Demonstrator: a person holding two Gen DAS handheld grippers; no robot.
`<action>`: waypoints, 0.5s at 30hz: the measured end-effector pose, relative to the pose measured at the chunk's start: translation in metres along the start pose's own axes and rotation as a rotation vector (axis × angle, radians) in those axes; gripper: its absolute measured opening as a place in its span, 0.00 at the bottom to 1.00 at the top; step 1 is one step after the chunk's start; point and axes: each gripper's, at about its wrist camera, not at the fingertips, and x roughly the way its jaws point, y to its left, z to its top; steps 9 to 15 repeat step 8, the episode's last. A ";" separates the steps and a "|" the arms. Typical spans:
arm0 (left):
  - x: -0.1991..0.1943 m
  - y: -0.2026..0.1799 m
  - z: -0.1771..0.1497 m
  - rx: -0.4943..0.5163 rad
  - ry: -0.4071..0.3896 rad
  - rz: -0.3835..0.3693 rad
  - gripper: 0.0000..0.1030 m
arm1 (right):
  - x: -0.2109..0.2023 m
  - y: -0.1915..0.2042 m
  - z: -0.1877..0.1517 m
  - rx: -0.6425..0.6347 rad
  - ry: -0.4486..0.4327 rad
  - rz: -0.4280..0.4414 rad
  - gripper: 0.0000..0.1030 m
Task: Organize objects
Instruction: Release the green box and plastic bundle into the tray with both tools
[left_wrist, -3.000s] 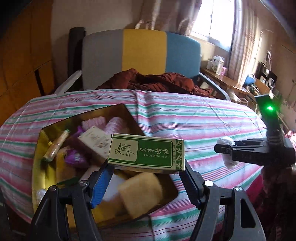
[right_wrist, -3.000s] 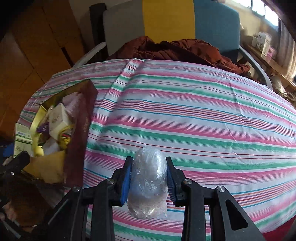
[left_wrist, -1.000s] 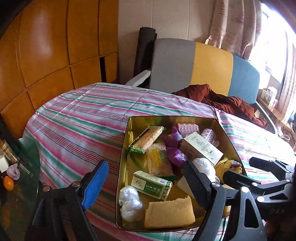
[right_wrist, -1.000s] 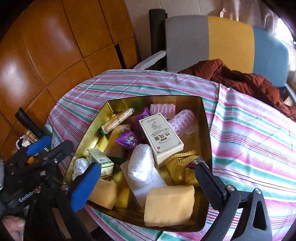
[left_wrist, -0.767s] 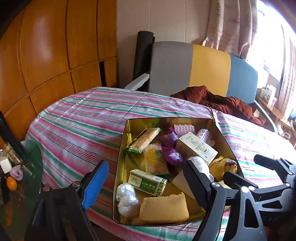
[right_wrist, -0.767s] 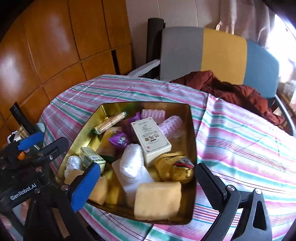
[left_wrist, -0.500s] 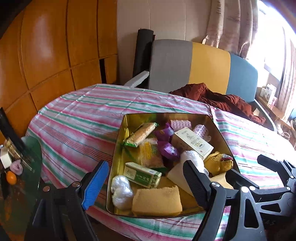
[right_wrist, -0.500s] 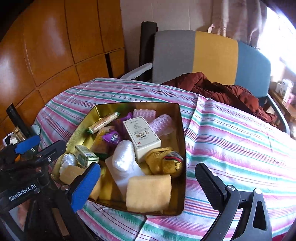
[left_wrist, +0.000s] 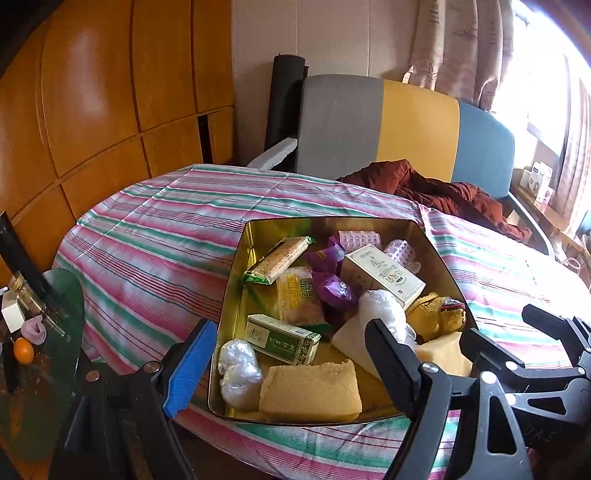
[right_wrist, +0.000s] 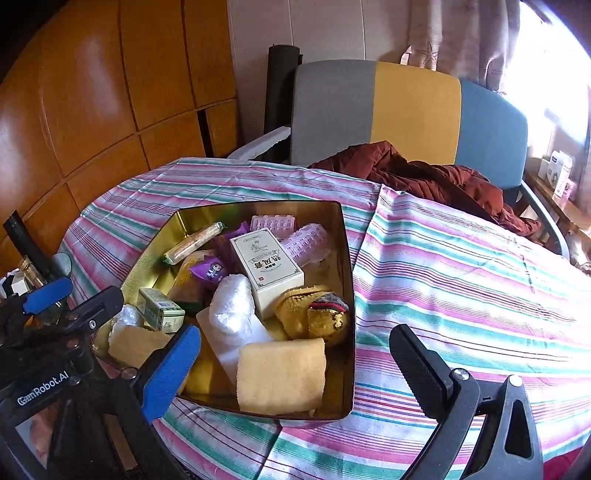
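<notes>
Left gripper (left_wrist: 290, 363) and right gripper (right_wrist: 295, 363) both spread wide, empty, above gold tin (right_wrist: 345, 295).

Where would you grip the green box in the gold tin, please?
Grip the green box across its two long narrow sides, coming down from above. It lies flat in the gold tin, with open tin floor behind it, though a plastic-wrapped bundle crowds its near end.

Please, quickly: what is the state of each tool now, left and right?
Left tool: open, holding nothing.
Right tool: open, holding nothing.
</notes>
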 end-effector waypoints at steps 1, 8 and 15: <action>0.000 0.000 0.000 0.003 -0.003 0.001 0.81 | 0.000 0.000 0.000 -0.002 0.000 -0.002 1.00; 0.000 0.001 0.000 0.002 -0.010 -0.004 0.80 | -0.002 0.004 0.001 -0.015 -0.020 -0.013 1.00; 0.000 0.001 0.000 0.002 -0.010 -0.004 0.80 | -0.002 0.004 0.001 -0.015 -0.020 -0.013 1.00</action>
